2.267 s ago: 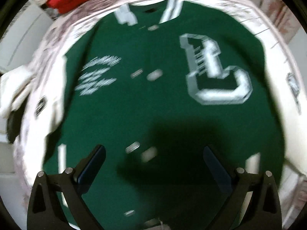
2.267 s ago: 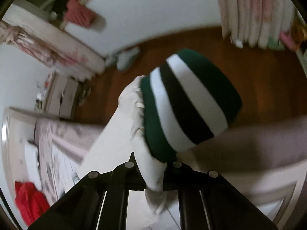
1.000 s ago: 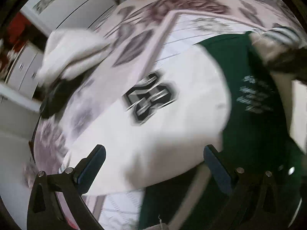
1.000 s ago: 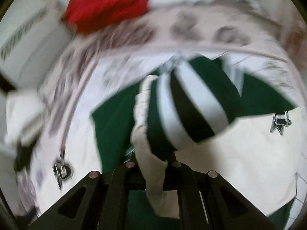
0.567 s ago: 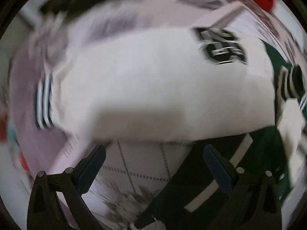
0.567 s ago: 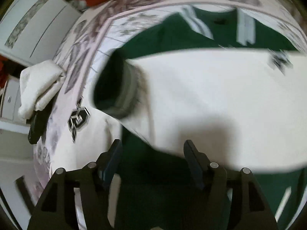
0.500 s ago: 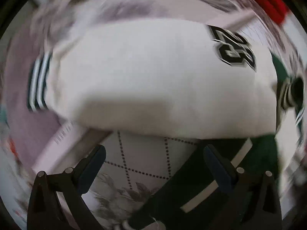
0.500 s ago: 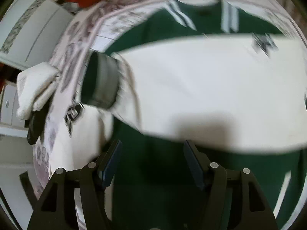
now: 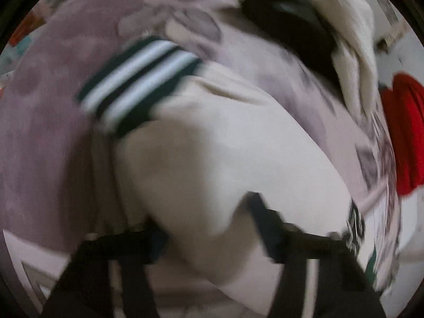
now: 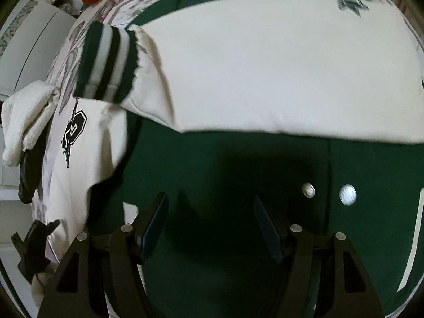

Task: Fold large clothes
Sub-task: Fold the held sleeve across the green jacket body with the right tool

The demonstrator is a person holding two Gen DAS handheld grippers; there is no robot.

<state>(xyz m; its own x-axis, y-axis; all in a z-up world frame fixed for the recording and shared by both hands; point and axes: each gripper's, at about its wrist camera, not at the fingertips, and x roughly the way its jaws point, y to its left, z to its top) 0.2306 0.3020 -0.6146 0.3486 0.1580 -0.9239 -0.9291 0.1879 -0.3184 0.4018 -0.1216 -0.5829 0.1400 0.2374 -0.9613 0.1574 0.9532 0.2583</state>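
A green varsity jacket [image 10: 238, 185] with cream sleeves lies flat on the bed. One cream sleeve [image 10: 265, 66] is folded across its chest, its striped cuff [image 10: 106, 61] at the left. My right gripper [image 10: 210, 222] is open and empty above the green front, near two white snaps [image 10: 347, 194]. The other cream sleeve [image 9: 225, 159] lies out on the bedspread with its striped cuff [image 9: 137, 79] at the far end. My left gripper [image 9: 209, 225] is open with its fingers on either side of a bulge of this sleeve; the view is blurred.
The bedspread [image 9: 53, 132] is mauve with a floral print. A cream towel [image 10: 23, 122] over a dark object lies at the bed's left edge. A red garment [image 9: 408, 132] lies near the head of the bed. White cabinets [image 10: 31, 39] stand beyond.
My right gripper let go of the striped cuff and laid that sleeve across the jacket's chest. My left gripper swung along the other sleeve toward its cuff and dropped close onto it.
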